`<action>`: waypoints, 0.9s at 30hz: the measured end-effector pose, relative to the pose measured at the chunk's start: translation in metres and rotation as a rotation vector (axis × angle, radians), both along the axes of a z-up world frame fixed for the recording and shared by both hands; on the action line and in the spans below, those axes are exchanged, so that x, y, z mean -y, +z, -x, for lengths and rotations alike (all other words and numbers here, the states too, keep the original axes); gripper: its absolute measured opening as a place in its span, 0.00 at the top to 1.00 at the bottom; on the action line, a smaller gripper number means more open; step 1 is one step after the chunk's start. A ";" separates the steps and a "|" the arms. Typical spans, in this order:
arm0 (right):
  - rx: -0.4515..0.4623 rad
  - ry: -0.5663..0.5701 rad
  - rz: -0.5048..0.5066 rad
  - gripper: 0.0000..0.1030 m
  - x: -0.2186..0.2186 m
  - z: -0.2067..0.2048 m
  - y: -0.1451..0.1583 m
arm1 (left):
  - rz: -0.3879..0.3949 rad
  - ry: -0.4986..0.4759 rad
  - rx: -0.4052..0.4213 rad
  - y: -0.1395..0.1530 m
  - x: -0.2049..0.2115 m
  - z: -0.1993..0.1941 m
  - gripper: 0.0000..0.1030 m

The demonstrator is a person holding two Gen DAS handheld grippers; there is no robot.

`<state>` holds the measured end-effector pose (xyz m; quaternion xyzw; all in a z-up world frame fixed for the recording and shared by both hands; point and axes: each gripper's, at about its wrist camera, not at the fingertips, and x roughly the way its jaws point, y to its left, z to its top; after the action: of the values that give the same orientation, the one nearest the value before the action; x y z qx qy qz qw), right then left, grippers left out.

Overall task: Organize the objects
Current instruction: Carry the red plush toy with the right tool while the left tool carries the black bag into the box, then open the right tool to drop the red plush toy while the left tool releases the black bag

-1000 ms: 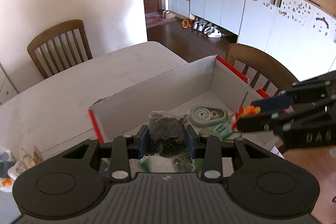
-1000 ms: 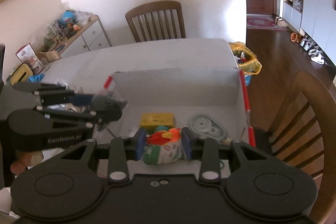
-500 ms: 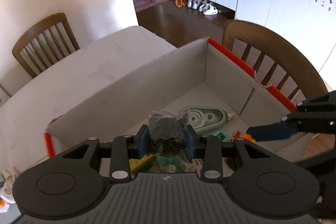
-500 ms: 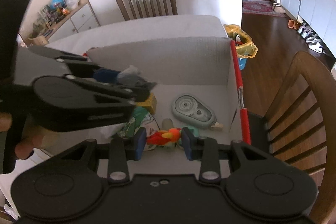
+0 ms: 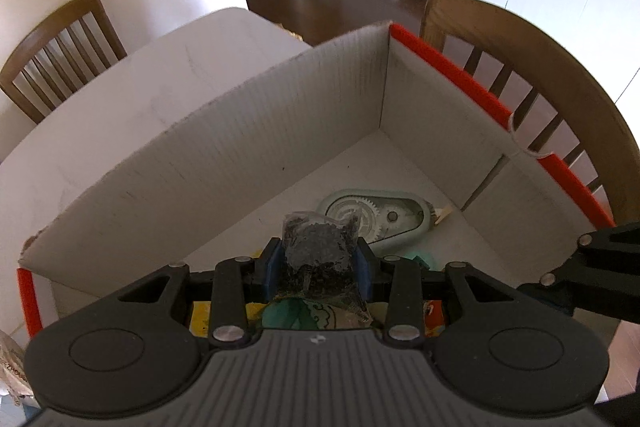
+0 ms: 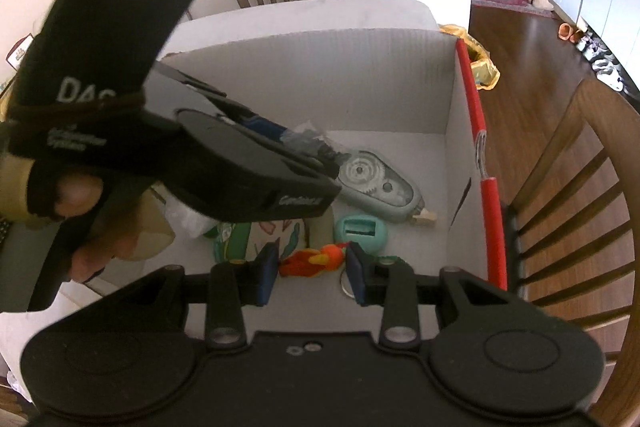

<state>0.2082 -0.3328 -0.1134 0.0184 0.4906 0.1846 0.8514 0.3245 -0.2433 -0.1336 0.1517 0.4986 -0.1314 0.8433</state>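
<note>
From the left wrist view, the left gripper [image 5: 318, 263] is clenched on a clear packet of dark bits [image 5: 318, 253], held over the inside of the white cardboard box [image 5: 248, 147] on the desk [image 5: 120, 99]. Below it on the box floor lies a grey-green tape dispenser [image 5: 384, 217].

From the right wrist view, the right gripper [image 6: 312, 273] sits low in the box, its blue pads on either side of an orange and red plush toy [image 6: 316, 259]; whether they press it I cannot tell. A small teal item [image 6: 360, 231] lies just beyond the toy.
</note>
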 end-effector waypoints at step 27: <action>-0.014 0.001 0.002 0.52 0.000 0.005 0.013 | 0.041 -0.010 0.017 0.006 -0.009 0.009 0.44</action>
<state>0.2034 -0.3325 -0.0999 0.0187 0.4970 0.1846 0.8477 0.3154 -0.2347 -0.1276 0.1380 0.4876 -0.1447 0.8499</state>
